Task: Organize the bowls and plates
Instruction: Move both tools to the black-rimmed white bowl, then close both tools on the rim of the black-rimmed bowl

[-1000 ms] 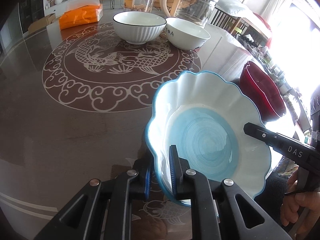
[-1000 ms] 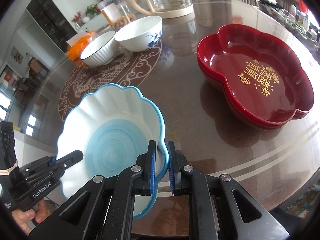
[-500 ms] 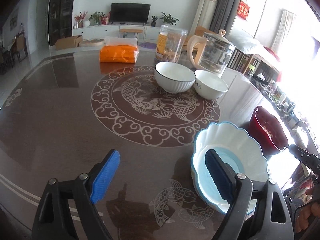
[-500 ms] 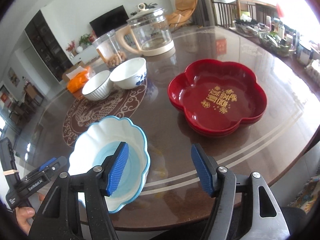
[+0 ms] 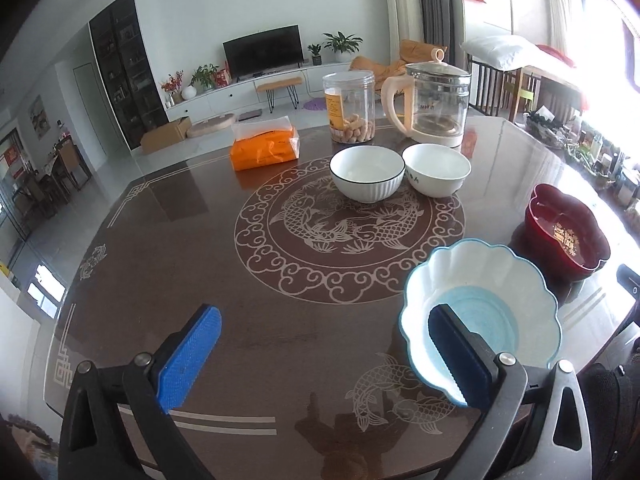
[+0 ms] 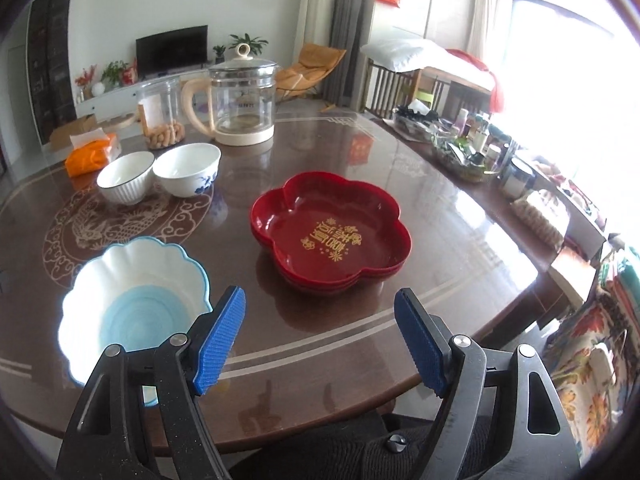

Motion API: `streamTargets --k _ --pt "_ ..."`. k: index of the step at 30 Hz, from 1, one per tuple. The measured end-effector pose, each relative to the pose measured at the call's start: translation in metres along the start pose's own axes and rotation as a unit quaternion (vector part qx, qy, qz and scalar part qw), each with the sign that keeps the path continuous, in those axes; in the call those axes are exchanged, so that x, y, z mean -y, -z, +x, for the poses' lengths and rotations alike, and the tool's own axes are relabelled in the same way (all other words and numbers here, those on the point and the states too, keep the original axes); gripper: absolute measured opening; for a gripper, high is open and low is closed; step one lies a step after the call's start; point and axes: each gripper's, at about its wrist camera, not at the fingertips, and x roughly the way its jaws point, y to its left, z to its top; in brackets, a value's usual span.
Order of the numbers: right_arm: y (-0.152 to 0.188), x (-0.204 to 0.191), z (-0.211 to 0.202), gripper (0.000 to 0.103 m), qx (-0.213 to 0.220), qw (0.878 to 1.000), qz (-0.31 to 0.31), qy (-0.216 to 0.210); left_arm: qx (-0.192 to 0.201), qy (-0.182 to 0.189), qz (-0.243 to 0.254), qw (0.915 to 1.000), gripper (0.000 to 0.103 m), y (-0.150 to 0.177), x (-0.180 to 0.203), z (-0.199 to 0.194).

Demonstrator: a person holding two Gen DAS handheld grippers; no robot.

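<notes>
Grippers [image 5: 324, 354] open beside bowl [image 5: 480, 308].

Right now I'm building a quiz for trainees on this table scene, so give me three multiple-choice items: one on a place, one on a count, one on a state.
1. Where does the scalloped blue-and-white bowl sit relative to the red flower-shaped dishes?
A. stacked inside them
B. beside them, apart
C. behind the glass kettle

2. How many round white bowls stand near the glass kettle?
A. one
B. two
C. four

3. What is the state of the right tool?
A. open, holding nothing
B. shut on the scalloped bowl
C. shut on a red dish

Answers: 1 B, bare table shows between them; 2 B, a ribbed one and a smooth one stand side by side; 3 A, its blue pads stand wide apart.
</notes>
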Motion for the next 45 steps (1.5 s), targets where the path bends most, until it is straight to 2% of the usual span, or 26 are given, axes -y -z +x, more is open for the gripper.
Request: streamTargets --k 5,8,9,10,13,15,16,18,21,24,27,30,33,37,38,40,42,45 --pt "-0.027 -0.012 -0.033 0.080 -0.005 0.999 0.015 -0.046 0.014 0.033 -0.024 0.9991 0.103 -0.017 -0.008 -0.029" --pt "-0.044 -0.021 -0.040 0.080 -0.042 0.993 0.026 -0.107 -0.006 0.040 -0.036 0.9986 0.103 -0.024 -0.018 -0.028" --pt "-0.048 -0.023 -0.044 0.080 -0.039 0.990 0.034 -0.131 -0.011 0.045 -0.041 0.9981 0.103 -0.024 -0.022 -0.025" --pt "-0.050 -0.024 -0.048 0.080 -0.027 0.988 0.041 -0.145 -0.017 0.049 -0.045 0.9976 0.103 -0.022 -0.026 -0.022" --pt "-0.054 -0.029 -0.065 0.080 0.040 0.987 0.039 -0.150 -0.047 0.055 -0.053 0.9960 0.103 -0.015 -0.035 -0.005" --pt "-0.055 -0.034 -0.062 0.080 0.050 0.983 0.035 -0.174 -0.071 0.053 -0.052 0.9947 0.103 -0.009 -0.039 0.008" --pt "-0.056 -0.039 -0.052 0.080 0.030 0.982 0.026 -0.185 -0.080 0.052 -0.052 0.9940 0.103 -0.007 -0.040 0.014" --pt "-0.057 -0.048 -0.024 0.080 -0.037 0.975 0.010 -0.218 -0.092 0.049 -0.058 0.9929 0.103 -0.004 -0.044 0.024" --pt "-0.051 -0.054 0.012 0.080 -0.119 0.967 0.011 -0.224 -0.104 0.060 -0.069 0.9903 0.103 -0.007 -0.048 0.037" --pt "-0.053 -0.048 0.028 0.080 -0.132 0.959 0.037 -0.249 -0.110 0.071 -0.072 0.9888 0.103 -0.014 -0.051 0.047" --pt "-0.067 -0.044 0.033 0.080 -0.121 0.965 0.037 -0.228 -0.121 0.083 -0.063 0.9871 0.103 -0.025 -0.048 0.060" --pt "-0.087 -0.044 0.041 0.080 -0.121 0.963 0.028 -0.240 -0.132 0.087 -0.042 0.9865 0.103 -0.040 -0.042 0.077" --pt "-0.105 -0.050 0.060 0.080 -0.165 0.947 0.024 -0.273 -0.150 0.101 -0.042 0.9825 0.103 -0.059 -0.044 0.101" --pt "-0.126 -0.076 0.089 0.080 -0.233 0.909 0.048 -0.342 -0.185 0.133 -0.061 0.9718 0.103 -0.098 -0.053 0.142" --pt "-0.133 -0.085 0.095 0.080 -0.242 0.903 0.052 -0.351 -0.192 0.142 -0.065 0.9688 0.103 -0.109 -0.055 0.153" --pt "-0.146 -0.106 0.107 0.080 -0.250 0.899 0.047 -0.357 -0.199 0.147 -0.066 0.9666 0.103 -0.132 -0.056 0.174" --pt "-0.157 -0.129 0.121 0.080 -0.258 0.899 0.036 -0.351 -0.199 0.132 -0.062 0.9690 0.103 -0.153 -0.057 0.196" --pt "-0.162 -0.156 0.153 0.079 -0.294 0.887 0.055 -0.351 -0.203 0.116 -0.060 0.9705 0.102 -0.176 -0.057 0.228"
